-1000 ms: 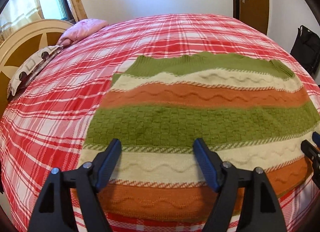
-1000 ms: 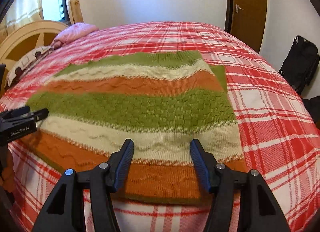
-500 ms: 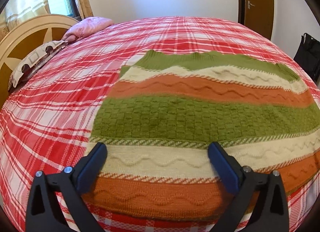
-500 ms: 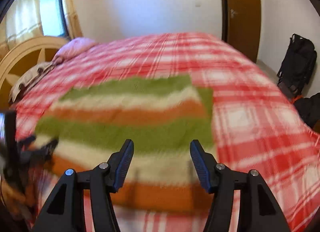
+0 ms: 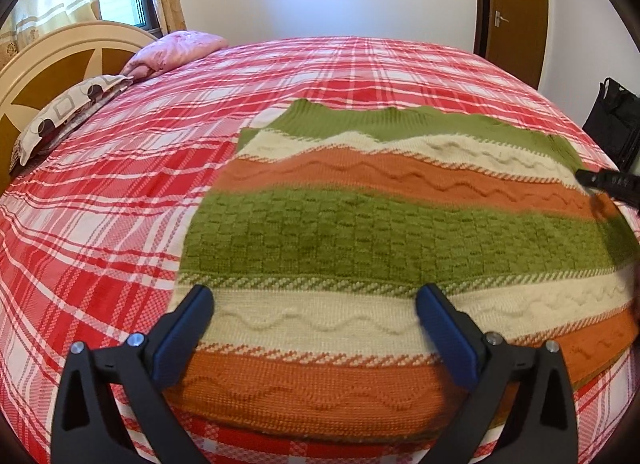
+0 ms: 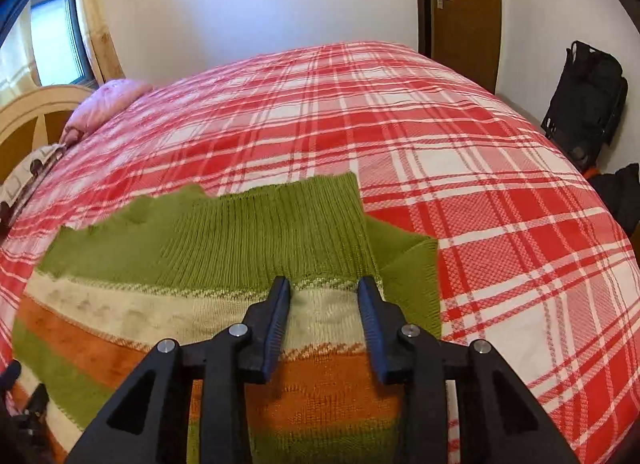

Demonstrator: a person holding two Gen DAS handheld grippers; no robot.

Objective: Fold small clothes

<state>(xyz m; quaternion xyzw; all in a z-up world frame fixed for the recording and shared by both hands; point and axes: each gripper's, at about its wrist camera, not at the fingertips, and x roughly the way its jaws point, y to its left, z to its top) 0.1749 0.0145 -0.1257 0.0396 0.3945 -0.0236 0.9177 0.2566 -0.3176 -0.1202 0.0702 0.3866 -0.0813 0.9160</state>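
At the bottom of the left view, the left gripper (image 5: 314, 316) has its jaws wide apart, holding nothing, over the near end of the sweater (image 5: 360, 248). In the right view, the right gripper (image 6: 323, 300) is low in the middle, and its jaws have just been closing but are not shut; the white stripe shows between them, not pinched. The sweater lies flat on the checked bed (image 5: 120, 192). It looks soft, thick and floppy, so it should bend easily. A corner or edge seems best to grab. The door (image 6: 460, 4) is far back.
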